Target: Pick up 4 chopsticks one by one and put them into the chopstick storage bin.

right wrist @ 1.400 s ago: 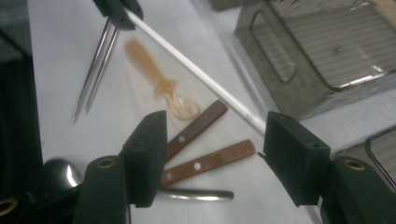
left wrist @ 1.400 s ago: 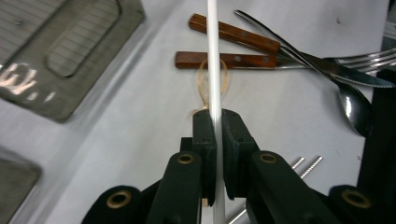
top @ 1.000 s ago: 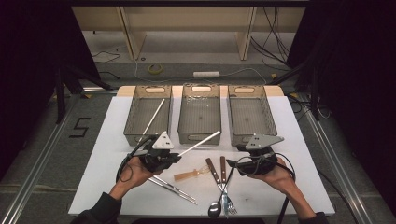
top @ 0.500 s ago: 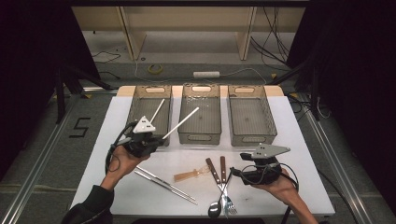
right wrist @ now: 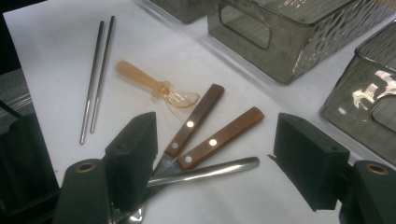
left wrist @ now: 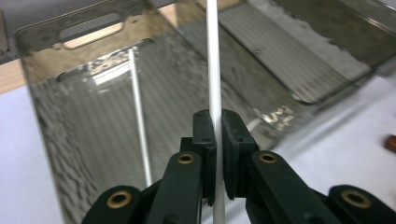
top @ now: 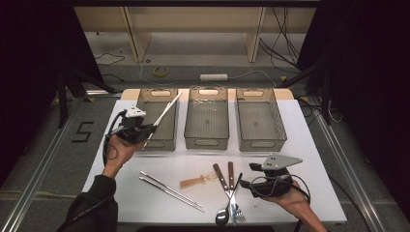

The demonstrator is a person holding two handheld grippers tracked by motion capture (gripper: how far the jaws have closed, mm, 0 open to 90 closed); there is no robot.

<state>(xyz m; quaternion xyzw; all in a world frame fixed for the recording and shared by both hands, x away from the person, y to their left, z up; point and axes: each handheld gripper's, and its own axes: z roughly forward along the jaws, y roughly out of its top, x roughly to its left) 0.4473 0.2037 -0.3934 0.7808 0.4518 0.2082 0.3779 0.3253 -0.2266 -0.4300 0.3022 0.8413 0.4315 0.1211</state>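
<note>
My left gripper (top: 145,131) is shut on a white chopstick (top: 167,110), which slants up over the left bin (top: 155,145). In the left gripper view the jaws pinch the white chopstick (left wrist: 214,70) above that bin (left wrist: 70,135), and a second white chopstick (left wrist: 139,126) lies inside it. My right gripper (top: 247,182) hovers low at the front right. Its jaws have just been opening and stand wide apart with nothing gripped. In the right gripper view, beneath my right gripper (right wrist: 215,158), lie two wood-handled utensils (right wrist: 219,137) and a steel spoon handle (right wrist: 210,170).
The middle bin (top: 207,141) and right bin (top: 261,142) stand in a row at the back. A pair of metal chopsticks (top: 169,189) and an amber plastic spoon (top: 197,181) lie on the white table (top: 300,145) near the front.
My left gripper has carried the white chopstick from the table's middle to the left and back, over the left bin. The right gripper has barely shifted by the cutlery.
</note>
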